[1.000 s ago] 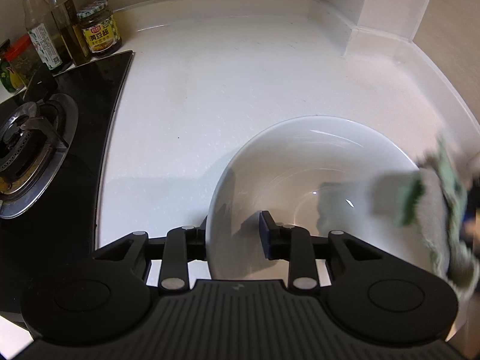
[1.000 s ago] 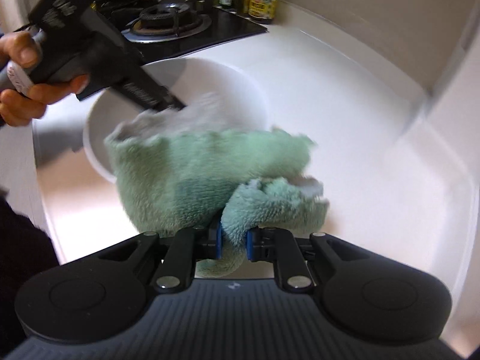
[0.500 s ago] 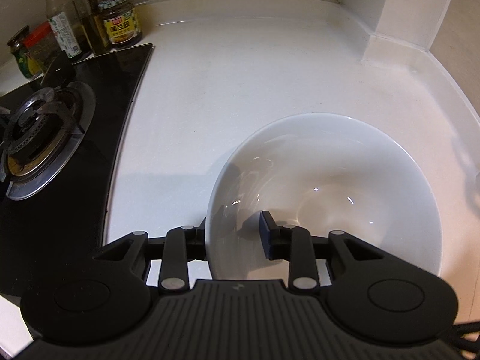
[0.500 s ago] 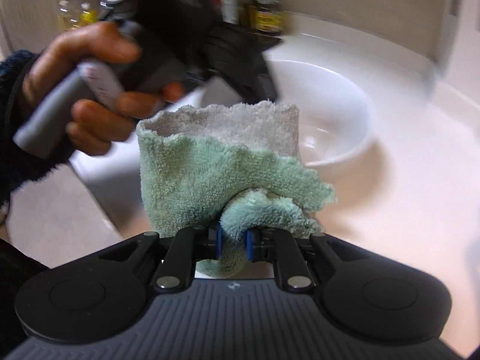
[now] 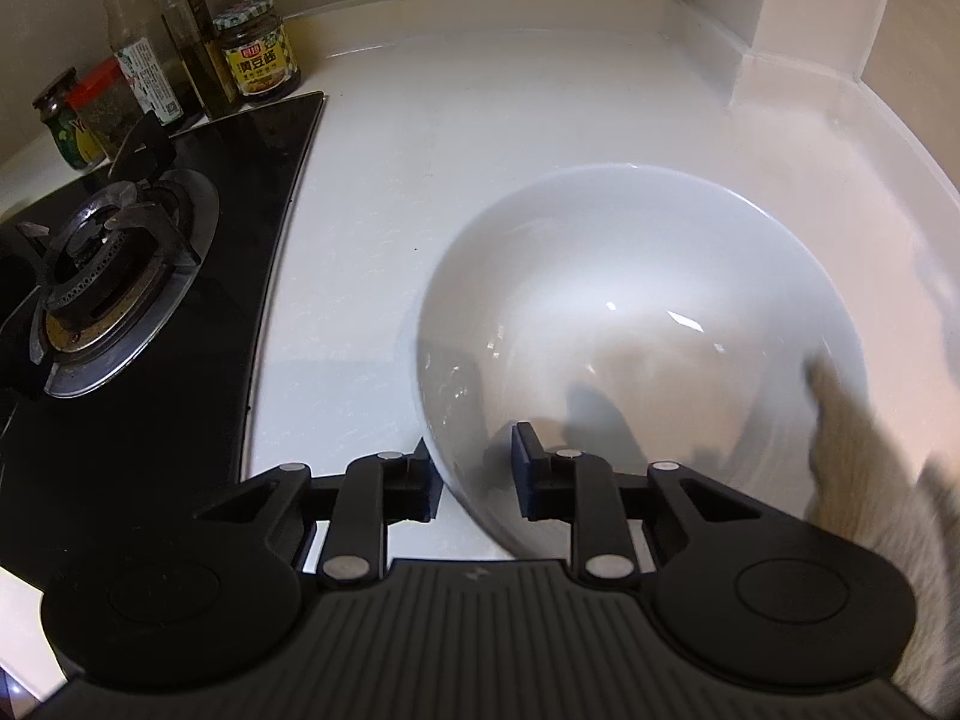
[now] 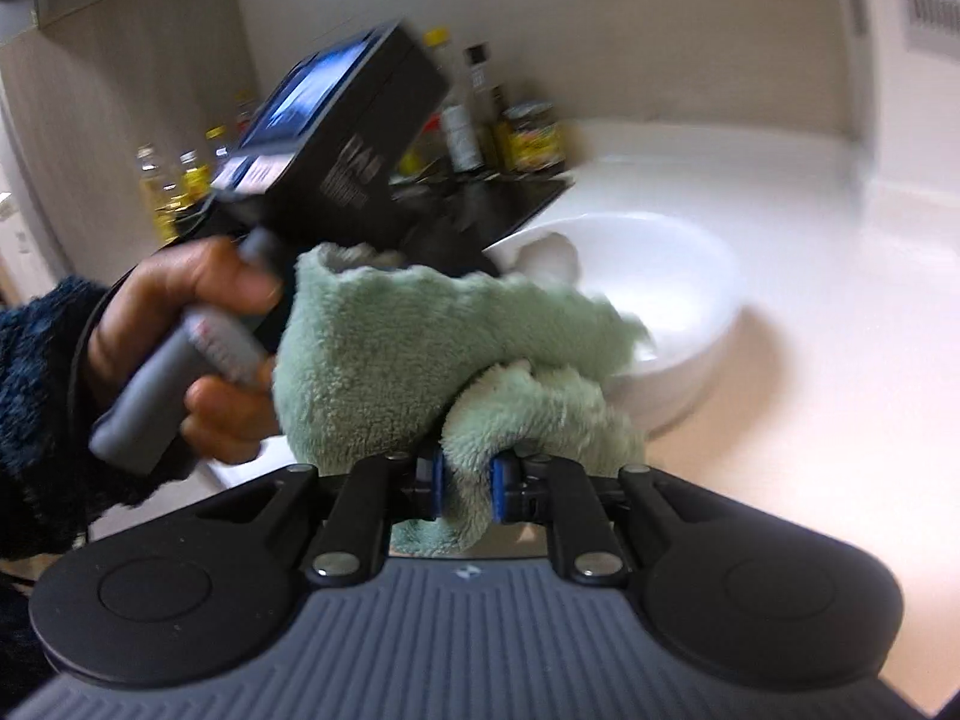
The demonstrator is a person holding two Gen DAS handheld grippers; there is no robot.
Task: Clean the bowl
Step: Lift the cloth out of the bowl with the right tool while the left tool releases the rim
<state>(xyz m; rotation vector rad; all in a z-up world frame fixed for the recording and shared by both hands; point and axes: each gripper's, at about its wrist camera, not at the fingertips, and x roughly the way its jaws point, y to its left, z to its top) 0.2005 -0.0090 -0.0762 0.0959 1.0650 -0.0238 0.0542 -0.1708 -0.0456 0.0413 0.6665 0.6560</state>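
my left claw [image 5: 471, 468] straddles the near rim of the white bowl [image 5: 636, 312], one finger outside the wall and one inside, and the jaws are closing on that rim; i can't tell whether the pads have bitten yet. my right claw [image 6: 467, 489] is clamped narrow on a fold of the green cloth [image 6: 432, 354], which bunches up in front of it. the bowl sits on the white counter [image 5: 480, 120], just beside the black stove [image 5: 180, 300], with jars and bottles well back along the wall.

what worries me: the bowl is glossy and curved, so a thin pinch on the rim could slide off once the cloth pushes, and the bowl might skate toward the stove or tip. the cloth hides much of my right view, so i could also knock my own left hand [image 6: 180, 348].

the bowl stands mouth up, roughly level. being round, it has no long axis across the counter; its only axis runs straight up.
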